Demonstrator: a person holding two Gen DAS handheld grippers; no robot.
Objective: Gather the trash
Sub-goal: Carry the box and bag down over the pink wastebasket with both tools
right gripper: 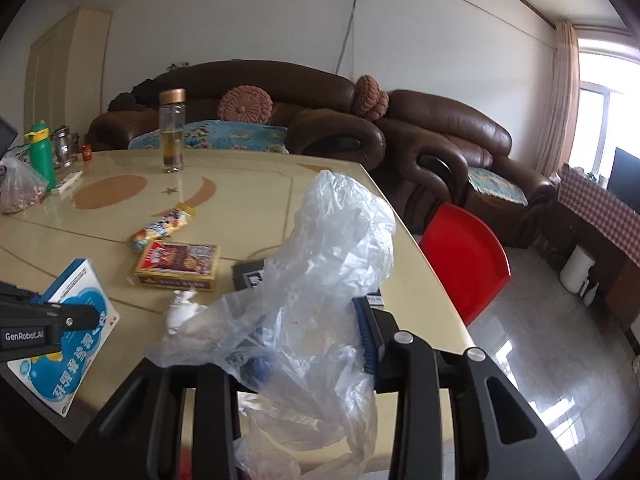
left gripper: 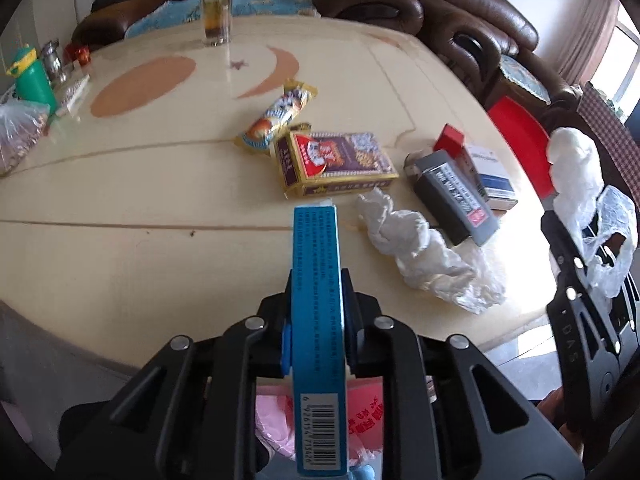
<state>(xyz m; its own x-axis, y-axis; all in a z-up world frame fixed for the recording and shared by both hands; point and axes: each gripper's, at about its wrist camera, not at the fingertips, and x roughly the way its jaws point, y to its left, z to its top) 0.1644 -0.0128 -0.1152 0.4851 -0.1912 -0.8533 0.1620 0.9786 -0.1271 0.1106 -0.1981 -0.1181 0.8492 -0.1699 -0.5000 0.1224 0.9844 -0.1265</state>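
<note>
L hand-held gripper clamped on blue box, held edge-on above desk. Box: light, stiff card, grip flat faces. R hand-held gripper pinching clear bag: limp, slippery, take by rim. On desk: 1 snack wrapper, 1 tissue wad, approx 3 more boxes.

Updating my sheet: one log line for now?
left claw: shut on blue box | right claw: shut on plastic bag | tissue: on table
</note>
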